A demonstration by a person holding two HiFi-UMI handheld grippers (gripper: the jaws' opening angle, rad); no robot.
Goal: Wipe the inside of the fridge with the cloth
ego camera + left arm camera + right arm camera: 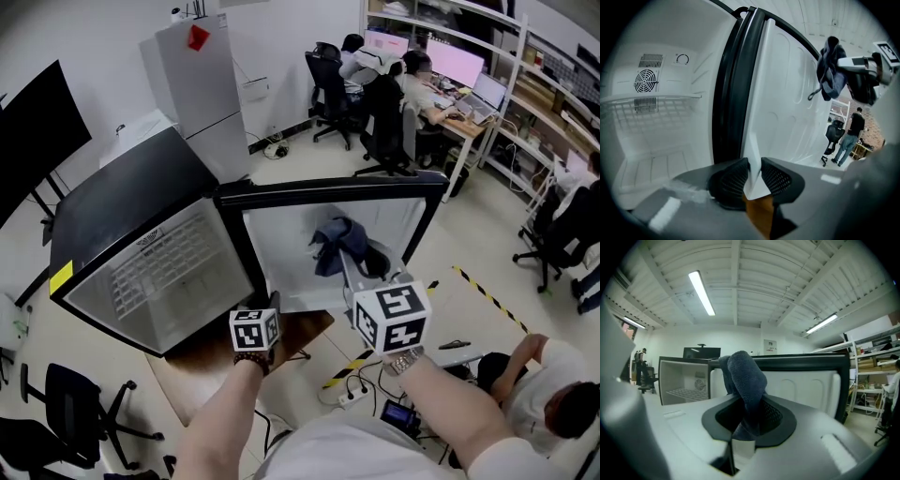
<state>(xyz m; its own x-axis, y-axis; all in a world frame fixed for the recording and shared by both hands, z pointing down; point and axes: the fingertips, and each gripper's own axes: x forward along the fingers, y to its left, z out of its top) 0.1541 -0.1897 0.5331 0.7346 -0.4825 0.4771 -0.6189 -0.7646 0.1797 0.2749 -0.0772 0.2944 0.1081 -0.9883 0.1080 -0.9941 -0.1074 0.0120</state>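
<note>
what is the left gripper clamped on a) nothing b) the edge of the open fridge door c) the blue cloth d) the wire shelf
B: the left gripper pinches the white edge of the fridge door, while the cloth sits in the right gripper.

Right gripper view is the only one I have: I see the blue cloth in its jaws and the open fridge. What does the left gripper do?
Observer: The left gripper is shut on the white edge of the fridge door, near the hinge.
Operator: On what does the fridge stand?
Observer: The fridge stands on a brown table, as the head view shows.
</note>
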